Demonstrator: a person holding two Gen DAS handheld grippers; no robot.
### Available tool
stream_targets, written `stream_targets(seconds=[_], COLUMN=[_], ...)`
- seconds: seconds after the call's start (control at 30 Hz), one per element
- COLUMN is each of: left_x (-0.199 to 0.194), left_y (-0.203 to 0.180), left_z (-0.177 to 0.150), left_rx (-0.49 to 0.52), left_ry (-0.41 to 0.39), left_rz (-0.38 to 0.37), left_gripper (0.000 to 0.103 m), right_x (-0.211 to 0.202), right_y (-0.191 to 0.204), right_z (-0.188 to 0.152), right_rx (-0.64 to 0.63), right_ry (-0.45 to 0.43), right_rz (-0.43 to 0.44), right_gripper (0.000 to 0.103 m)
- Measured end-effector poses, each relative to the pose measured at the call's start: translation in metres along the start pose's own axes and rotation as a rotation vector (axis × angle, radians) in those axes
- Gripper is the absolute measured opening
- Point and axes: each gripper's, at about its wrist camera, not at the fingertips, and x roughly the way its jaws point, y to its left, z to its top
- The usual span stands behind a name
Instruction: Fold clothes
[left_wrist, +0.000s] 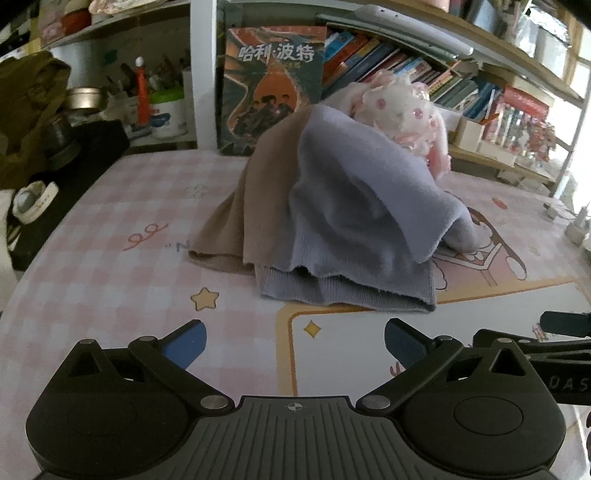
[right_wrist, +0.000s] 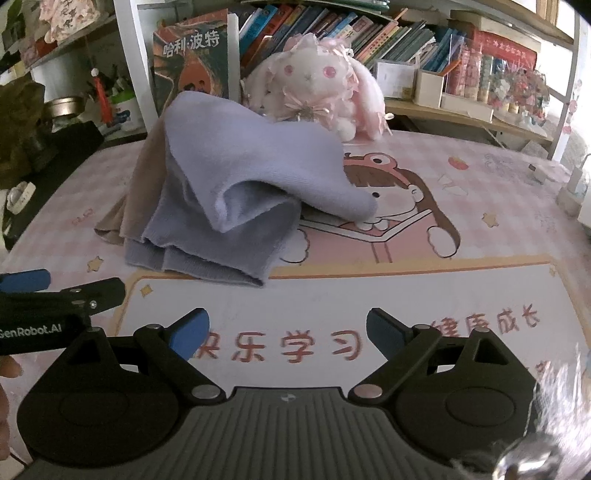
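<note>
Both grippers hover low over the near edge of the desk, side by side and well short of the clothes. The left gripper (left_wrist: 295, 341) has its blue-padded fingers spread wide with nothing between them, and the right gripper (right_wrist: 288, 332) is the same, fingers apart and empty above the red printed characters on the desk mat (right_wrist: 406, 295).

The clothes sit in a heap near the middle of the pink checked mat. A lavender knit garment (left_wrist: 354, 221) is draped on top, peaked up at the back and slumping forward, its ribbed hem lying in layers on the mat closest to the grippers. A beige garment (left_wrist: 255, 206) lies under it and shows along the left side, its edge resting flat on the mat.

Just behind the heap a pink and white plush bunny (right_wrist: 317, 88) sits against the bookshelf (right_wrist: 369, 33), with a Harry Potter book (left_wrist: 271, 85) standing upright beside it, cover outward
</note>
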Motion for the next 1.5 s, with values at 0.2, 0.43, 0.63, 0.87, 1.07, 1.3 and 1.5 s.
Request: stream_targets(seconds=[0.2,0.43,0.63,0.87,1.07,1.3,1.5], left_x=[-0.004,-0.019,-0.017,-0.002,0.017,0.029,0.042], left_y=[-0.025,-0.049,-0.078,-0.106,-0.111,-0.113,-0.12], left_z=[-0.004,-0.012,-0.015,-0.006,0.016,0.036,0.045], left_rx=[-0.056,-0.167,-0.162,-0.106,-0.091,-0.078,-0.023], left_ry=[0.017,-0.022,-0.009,0.034,0.015,-0.032,-0.052], left_rz=[0.067,0.052,0.086,0.166,0.186,0.242,0.26], left_gripper=[0.103,0.103,0.103,0.103,0.103,0.101,0.099], right_x=[0.004,0.006,0.01,0.025,0.055,0.088,0.113], right_y=[-0.031,-0.072,-0.105,-0.147,-0.182,-0.192,-0.173], right_z=[0.003,0.005,0.002,0.002,0.014,0.042,0.061], right_rx=[-0.004,-0.007,-0.005,0.123,0.368,0.648,0.718], right_ry=[0.019,0.032,0.051,0.069,0.132,0.19,0.251], right_rz=[0.048,0.123,0.191,0.263,0.37,0.572,0.665], right_gripper=[0.092,0.092,0.092,0.093,0.093,0.09,0.081])
